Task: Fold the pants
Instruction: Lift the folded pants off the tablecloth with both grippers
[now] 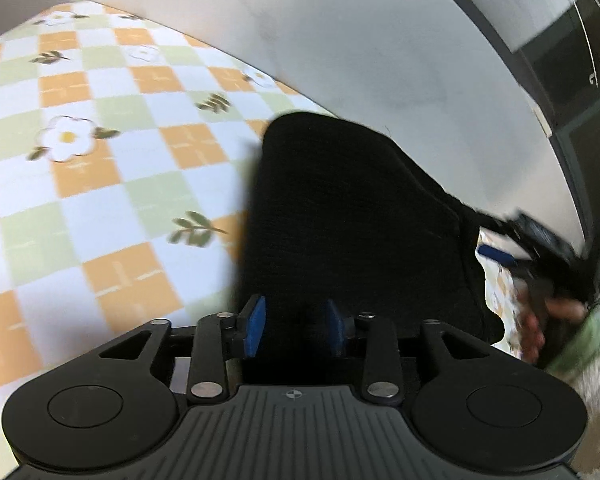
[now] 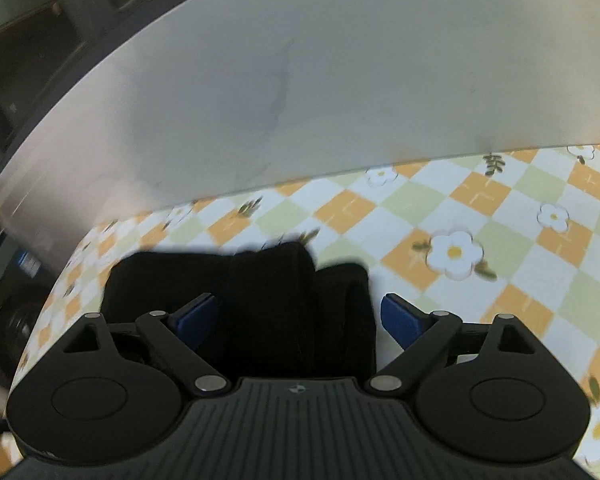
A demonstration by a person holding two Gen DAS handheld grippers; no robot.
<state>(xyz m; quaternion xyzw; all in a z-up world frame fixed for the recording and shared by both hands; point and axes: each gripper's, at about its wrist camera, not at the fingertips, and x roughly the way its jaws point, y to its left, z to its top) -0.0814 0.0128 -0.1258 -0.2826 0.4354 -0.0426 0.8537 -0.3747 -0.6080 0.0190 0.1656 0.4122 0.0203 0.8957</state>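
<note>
The black pants (image 1: 352, 216) lie folded in a compact bundle on the checkered flowered tablecloth (image 1: 100, 184), near the table's far edge by the wall. My left gripper (image 1: 296, 326) hovers over the near end of the bundle with its blue pads (image 1: 256, 326) partly apart and nothing pinched between them. In the right wrist view the pants (image 2: 268, 304) show as a folded stack with rolled layers. My right gripper (image 2: 300, 316) is wide open, its blue pads (image 2: 400, 318) standing either side of the stack. The right gripper (image 1: 540, 256) and the hand holding it also show at the right of the left wrist view.
A pale wall (image 2: 340, 80) rises just behind the table. The tablecloth (image 2: 500, 240) spreads away from the pants. Dark furniture and what looks like a washing machine (image 2: 16, 320) stand past the table's end.
</note>
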